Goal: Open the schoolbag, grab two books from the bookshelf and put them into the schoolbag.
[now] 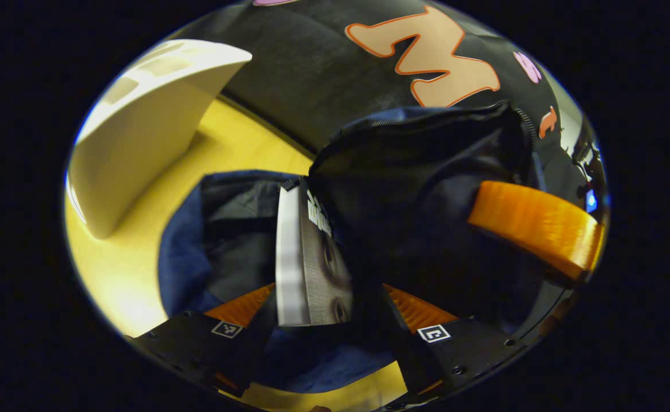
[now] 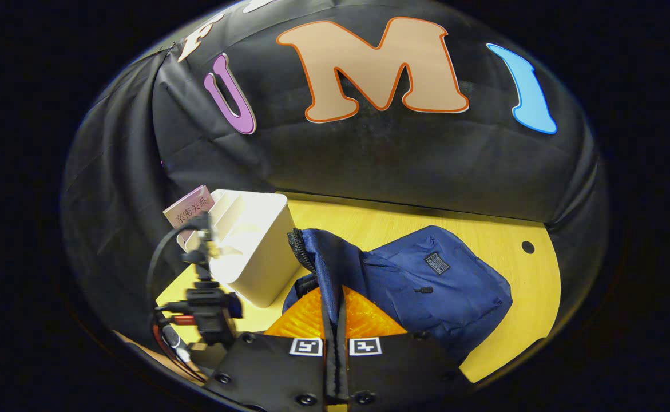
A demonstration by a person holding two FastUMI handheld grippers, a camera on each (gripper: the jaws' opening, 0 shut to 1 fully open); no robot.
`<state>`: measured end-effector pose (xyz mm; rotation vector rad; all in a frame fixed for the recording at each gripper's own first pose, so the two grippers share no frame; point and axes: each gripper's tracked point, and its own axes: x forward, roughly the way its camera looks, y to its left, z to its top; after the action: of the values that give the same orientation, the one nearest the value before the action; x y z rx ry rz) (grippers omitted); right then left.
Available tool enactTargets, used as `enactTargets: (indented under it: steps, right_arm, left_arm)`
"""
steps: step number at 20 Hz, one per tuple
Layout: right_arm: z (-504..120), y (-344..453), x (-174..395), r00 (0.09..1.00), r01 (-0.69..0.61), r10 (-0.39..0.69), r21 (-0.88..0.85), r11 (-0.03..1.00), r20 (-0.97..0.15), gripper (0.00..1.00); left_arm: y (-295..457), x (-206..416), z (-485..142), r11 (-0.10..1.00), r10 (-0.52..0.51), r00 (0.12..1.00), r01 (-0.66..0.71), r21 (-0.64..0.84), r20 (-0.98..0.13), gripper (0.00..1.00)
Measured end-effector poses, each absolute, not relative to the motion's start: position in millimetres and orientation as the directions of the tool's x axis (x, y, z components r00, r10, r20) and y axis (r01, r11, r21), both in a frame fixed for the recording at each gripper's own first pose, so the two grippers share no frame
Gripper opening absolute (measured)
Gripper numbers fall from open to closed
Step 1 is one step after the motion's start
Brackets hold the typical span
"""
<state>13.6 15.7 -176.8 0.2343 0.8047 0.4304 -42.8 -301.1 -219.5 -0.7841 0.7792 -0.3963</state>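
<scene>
A book [image 1: 312,269] with a grey cover and a white page edge stands between the fingers of my left gripper [image 1: 329,300], which is shut on it. Its far end reaches into the open mouth of the dark blue schoolbag [image 1: 226,240]. My right gripper [image 2: 335,312] is shut on the zippered edge of the schoolbag [image 2: 437,280] and holds that flap [image 1: 426,149] up. One of the right gripper's fingers [image 1: 535,226] shows to the right of the bag's mouth. The white bookshelf [image 2: 249,252] stands left of the bag, with a pink book [image 2: 189,210] in it.
The bag and the bookshelf [image 1: 140,131] rest on a yellow wooden table [image 2: 500,229] with a small round hole [image 2: 528,247] at the back right. Black cloth walls the table in behind. The left gripper's body and cables [image 2: 203,303] hang near the bookshelf's front.
</scene>
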Motion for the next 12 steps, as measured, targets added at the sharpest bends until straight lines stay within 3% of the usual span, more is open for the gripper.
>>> enactTargets:
  steps: [1, 12]
  right_arm:
    - [-178, 15, 14, 0.614, -0.279, 0.454, 0.360, 0.890, -0.646, 0.03]
    - [-186, 22, 7, 0.617, -0.278, 0.416, 0.309, 0.909, -0.668, 0.03]
  left_arm:
    - [-287, -43, -210, 0.671, -0.568, 0.674, 0.046, -0.740, -0.473, 0.94]
    - [-157, -21, -124, 0.795, -0.461, 0.793, 0.169, -0.582, -0.399, 0.94]
